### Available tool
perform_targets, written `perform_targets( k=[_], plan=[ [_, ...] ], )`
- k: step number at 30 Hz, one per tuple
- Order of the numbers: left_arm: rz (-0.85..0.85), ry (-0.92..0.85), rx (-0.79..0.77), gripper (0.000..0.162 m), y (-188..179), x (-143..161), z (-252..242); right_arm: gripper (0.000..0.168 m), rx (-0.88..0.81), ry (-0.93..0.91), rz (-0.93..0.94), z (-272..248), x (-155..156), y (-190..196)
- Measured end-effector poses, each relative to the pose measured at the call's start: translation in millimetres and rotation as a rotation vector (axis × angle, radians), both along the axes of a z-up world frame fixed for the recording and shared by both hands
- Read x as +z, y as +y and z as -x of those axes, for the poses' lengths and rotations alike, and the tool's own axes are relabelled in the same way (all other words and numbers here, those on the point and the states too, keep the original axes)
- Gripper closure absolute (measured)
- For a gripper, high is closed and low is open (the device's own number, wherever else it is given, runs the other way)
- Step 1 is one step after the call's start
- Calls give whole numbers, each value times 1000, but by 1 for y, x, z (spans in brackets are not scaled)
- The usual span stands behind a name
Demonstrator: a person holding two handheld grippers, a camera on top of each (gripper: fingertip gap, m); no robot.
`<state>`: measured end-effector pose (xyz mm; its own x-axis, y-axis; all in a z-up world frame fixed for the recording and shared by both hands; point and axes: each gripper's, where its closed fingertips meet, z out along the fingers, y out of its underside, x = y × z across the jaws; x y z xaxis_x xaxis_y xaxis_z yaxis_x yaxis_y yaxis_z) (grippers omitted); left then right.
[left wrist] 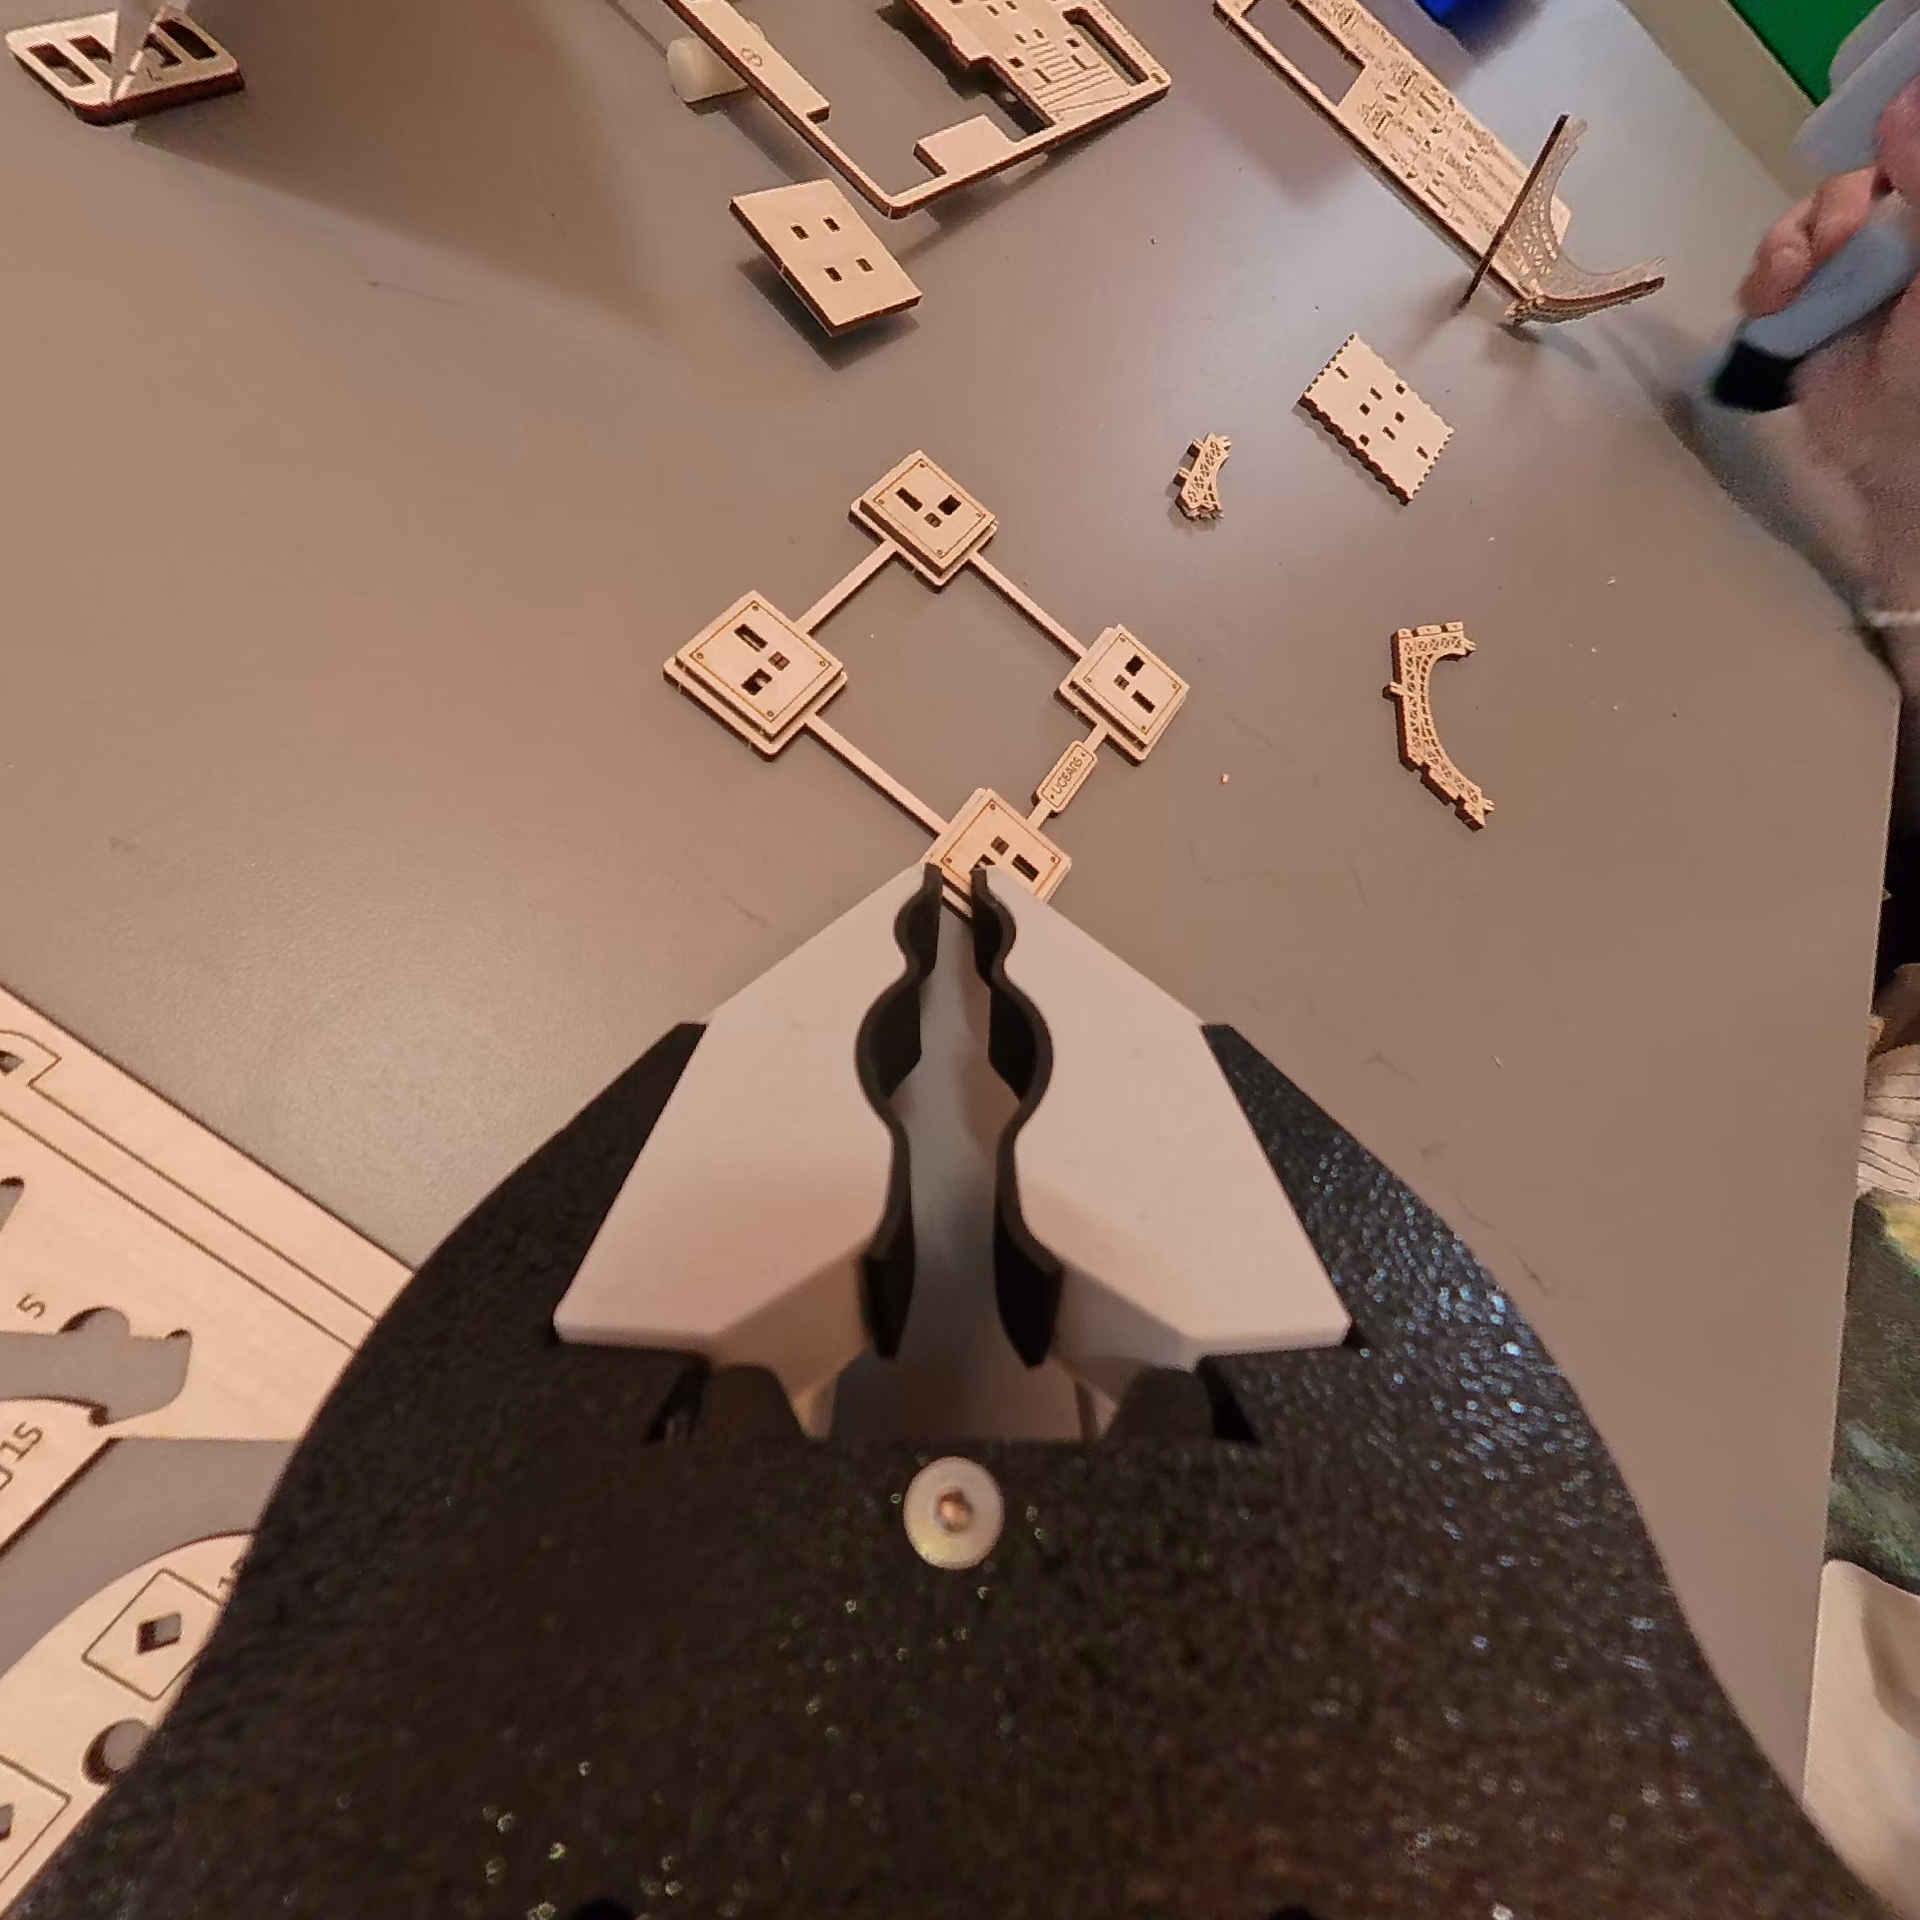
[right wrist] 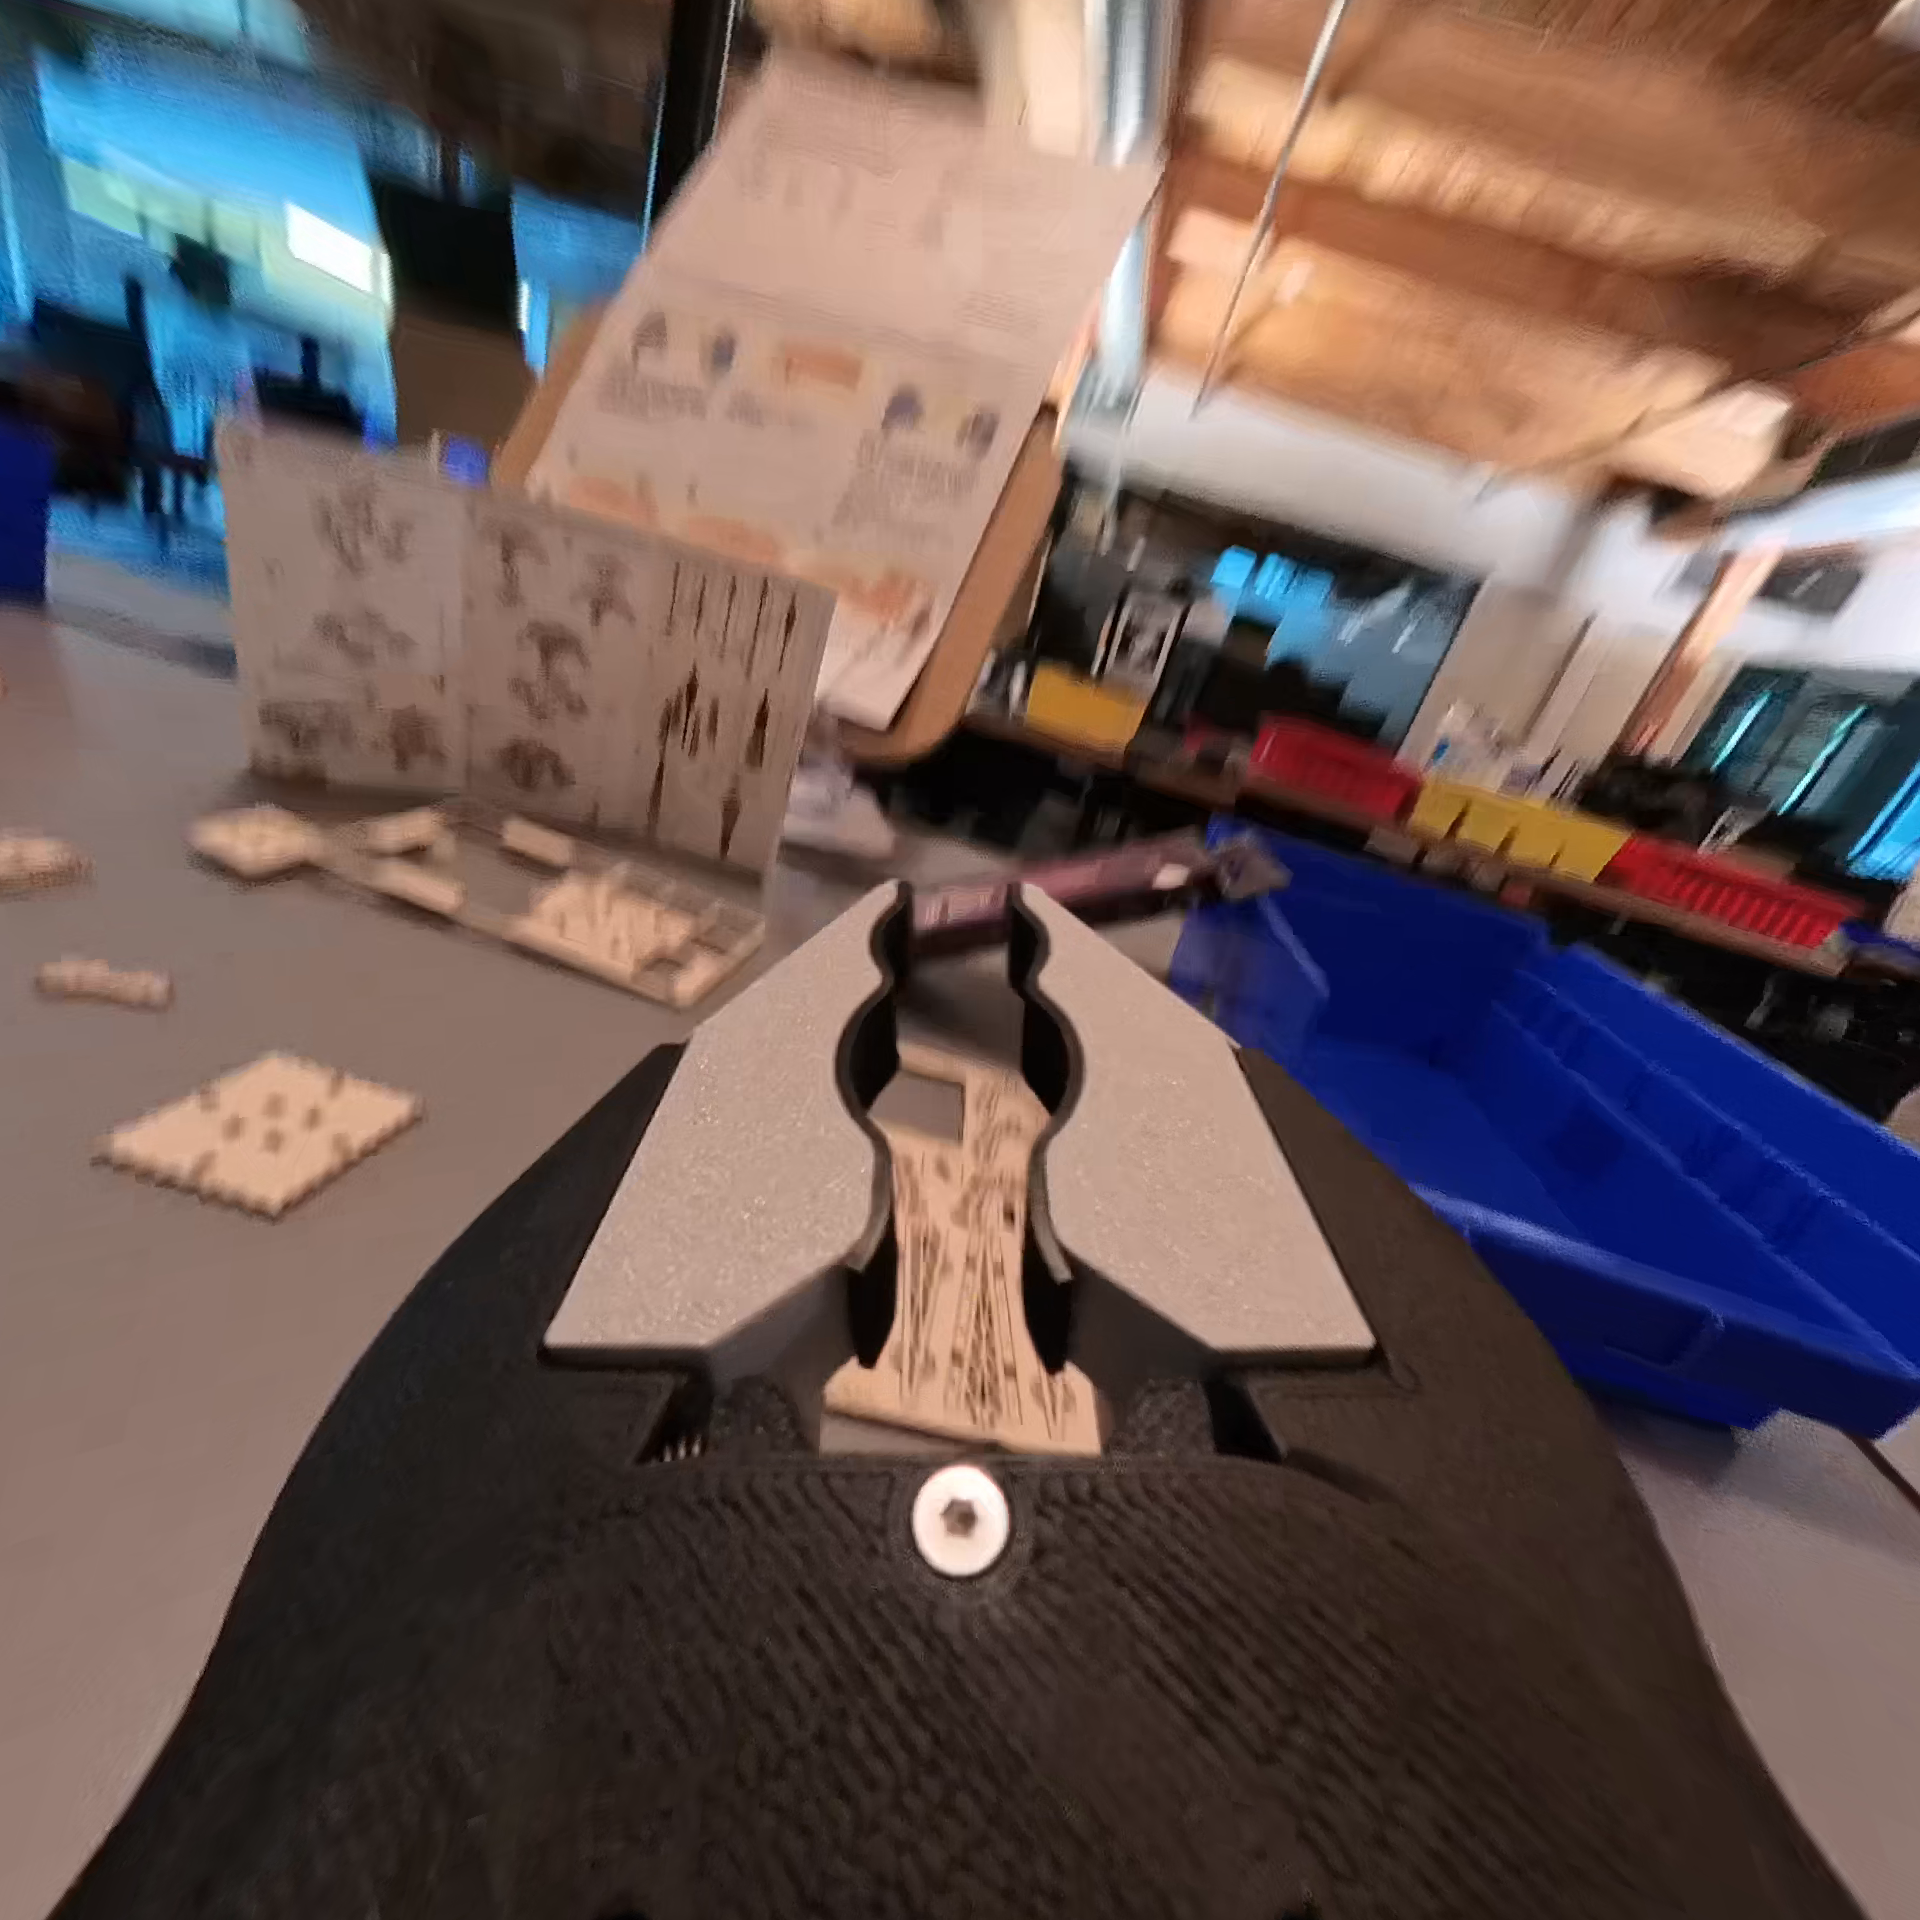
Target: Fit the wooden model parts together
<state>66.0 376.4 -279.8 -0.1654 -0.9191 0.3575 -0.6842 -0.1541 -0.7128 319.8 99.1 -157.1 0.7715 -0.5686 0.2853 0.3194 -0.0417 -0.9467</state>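
Wooden base frame (left wrist: 925, 665) is being pinned mid-tabletop by my nearly closed left gripper (left wrist: 958, 883); right gripper (right wrist: 956, 914), parted, holds nothing; next I'm fetching an arch (left wrist: 1439, 717).

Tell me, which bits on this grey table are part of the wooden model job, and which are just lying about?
Part of the job:
- four-pad base frame, at the left hand-held gripper
- curved lattice arch
- small lattice piece
- slotted square plates
- right hand-held gripper, empty

Lying about:
- blue bin
- instruction sheets
- punched-out sheet frame

Grey table (left wrist: 416, 520), blue bin (right wrist: 1558, 1143), wooden ceiling (right wrist: 1507, 208), coloured bins (right wrist: 1507, 831) behind.
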Motion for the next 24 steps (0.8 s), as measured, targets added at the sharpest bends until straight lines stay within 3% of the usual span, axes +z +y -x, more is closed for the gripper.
perform_targets(
  k=[3,8,12,16,24],
  plan=[
    [2,0,0,159,0,0,0,131,5,189,351,-12,-30,-1],
    [10,0,0,159,0,0,0,136,103,567,325,-5,-53,8],
    [-4,0,-1,159,0,0,0,133,-1,611,439,-17,-74,-1],
    [2,0,-1,159,0,0,0,139,95,735,450,-1,-83,8],
    [6,0,-1,159,0,0,0,147,125,797,557,8,-105,8]
  ],
)
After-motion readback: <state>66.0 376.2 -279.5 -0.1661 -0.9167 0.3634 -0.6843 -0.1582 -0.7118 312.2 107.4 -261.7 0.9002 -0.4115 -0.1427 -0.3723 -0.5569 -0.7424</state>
